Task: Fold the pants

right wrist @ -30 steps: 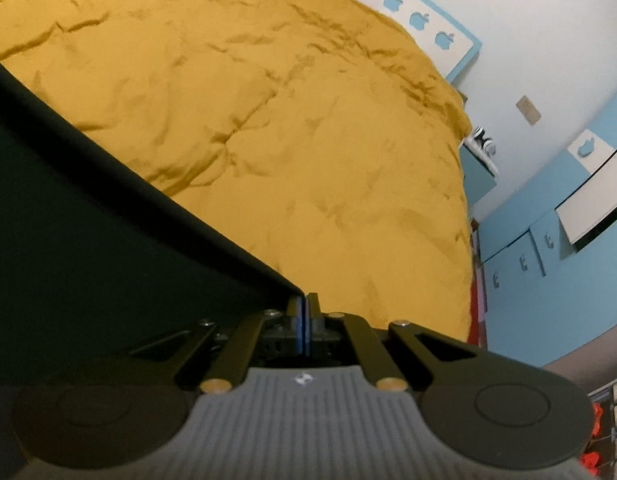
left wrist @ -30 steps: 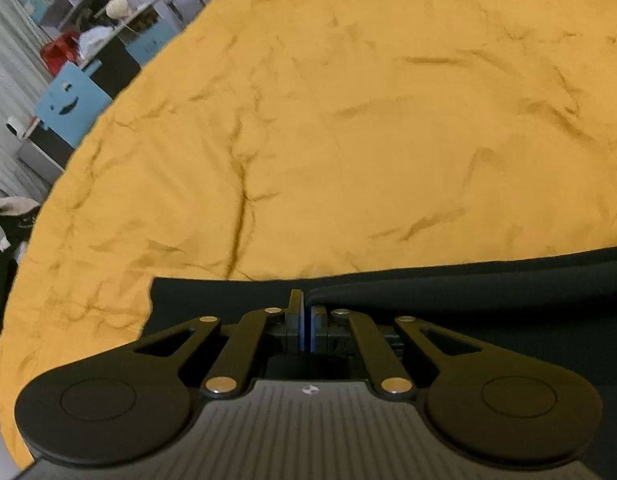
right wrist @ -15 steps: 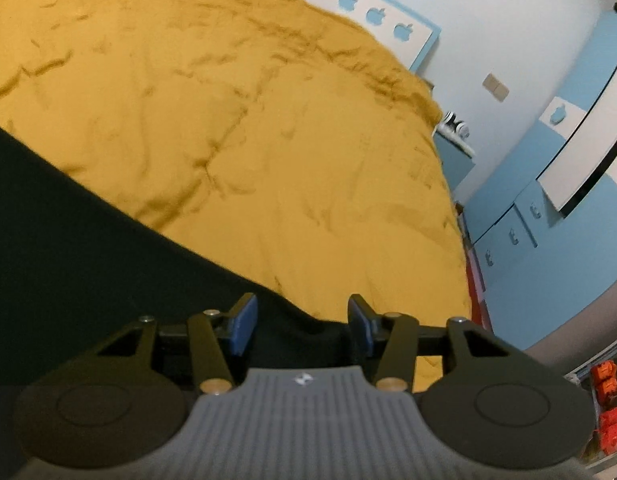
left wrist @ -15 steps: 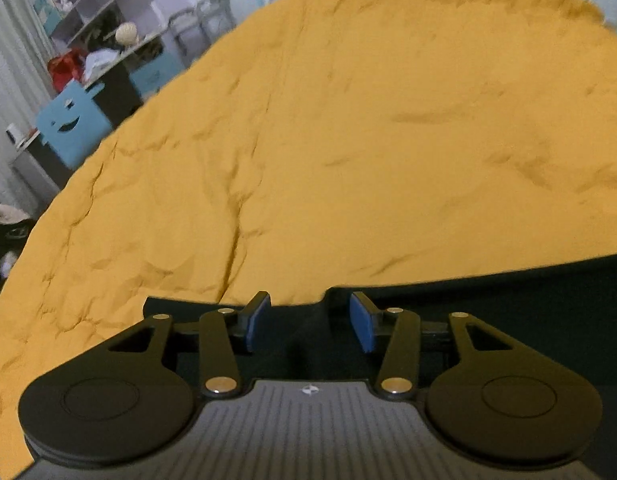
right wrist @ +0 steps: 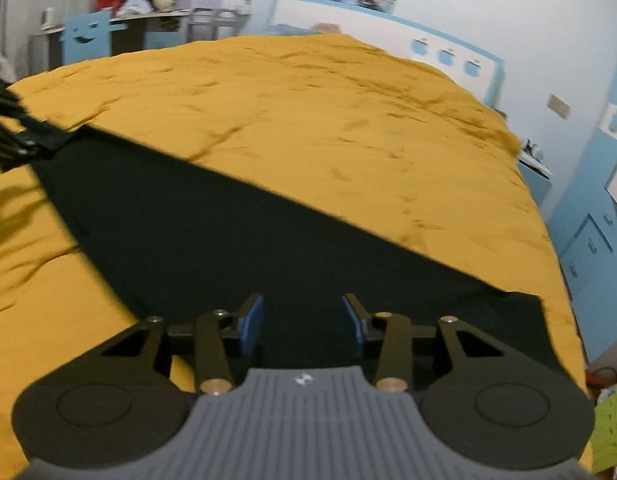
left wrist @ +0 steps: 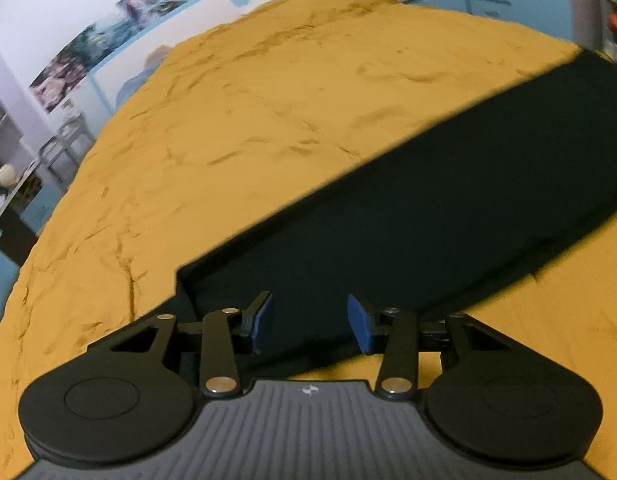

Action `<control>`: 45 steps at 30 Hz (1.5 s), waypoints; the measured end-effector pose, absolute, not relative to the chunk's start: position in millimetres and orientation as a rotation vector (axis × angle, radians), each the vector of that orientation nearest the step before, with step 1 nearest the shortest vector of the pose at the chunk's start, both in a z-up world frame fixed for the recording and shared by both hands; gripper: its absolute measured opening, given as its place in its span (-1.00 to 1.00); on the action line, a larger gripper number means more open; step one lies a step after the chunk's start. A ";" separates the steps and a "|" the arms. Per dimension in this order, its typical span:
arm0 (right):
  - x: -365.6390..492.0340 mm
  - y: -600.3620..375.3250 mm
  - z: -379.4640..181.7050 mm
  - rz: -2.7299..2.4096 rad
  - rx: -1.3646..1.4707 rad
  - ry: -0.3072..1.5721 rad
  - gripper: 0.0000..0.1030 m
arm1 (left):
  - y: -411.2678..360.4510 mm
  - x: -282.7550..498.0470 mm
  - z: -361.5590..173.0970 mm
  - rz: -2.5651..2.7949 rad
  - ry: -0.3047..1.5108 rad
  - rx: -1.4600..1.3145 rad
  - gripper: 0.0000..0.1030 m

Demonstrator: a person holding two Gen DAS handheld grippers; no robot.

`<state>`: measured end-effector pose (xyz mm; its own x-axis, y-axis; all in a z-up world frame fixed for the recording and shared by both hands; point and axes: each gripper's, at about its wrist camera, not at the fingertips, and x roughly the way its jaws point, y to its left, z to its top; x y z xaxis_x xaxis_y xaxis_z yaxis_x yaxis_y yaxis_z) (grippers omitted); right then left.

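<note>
The black pants [left wrist: 428, 208] lie flat on the orange bedspread [left wrist: 268, 120] as one long folded band, running from my left gripper up to the right. My left gripper [left wrist: 310, 324] hovers over the band's near end. Its jaws are closing, with only air between the blue pads and the cloth lying beneath them. In the right wrist view the pants [right wrist: 228, 240] stretch away to the left. My right gripper [right wrist: 303, 322] is above their near end, its jaws also closing on nothing. A dark mechanical shape [right wrist: 12, 136] at the pants' far end may be the other gripper.
The orange bedspread [right wrist: 348, 120] covers a wide bed. A headboard with blue apple shapes [right wrist: 448, 56] stands at the far side. Beyond the bed are a blue chair [right wrist: 86, 38] and shelves on the left, and blue cabinets [right wrist: 588, 240] on the right.
Both grippers were shut on the pants' edge a second ago. They have opened, let go, drawn back and turned, so the whole band now shows lying on the bed.
</note>
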<state>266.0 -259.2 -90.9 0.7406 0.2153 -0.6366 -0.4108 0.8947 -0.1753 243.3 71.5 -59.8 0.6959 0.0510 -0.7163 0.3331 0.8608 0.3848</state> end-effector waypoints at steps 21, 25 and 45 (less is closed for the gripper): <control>234.9 -205.4 -119.4 0.394 -0.502 0.702 -0.71 | 65.6 238.9 -118.2 -0.242 0.770 0.862 -0.56; 232.3 -207.6 -116.9 0.391 -0.530 0.686 -0.88 | 61.0 236.3 -126.9 -0.263 0.768 0.924 -0.98; 214.7 -214.8 -121.9 0.416 -0.559 0.722 -1.00 | 68.8 225.4 -129.3 -0.255 0.767 0.886 -1.00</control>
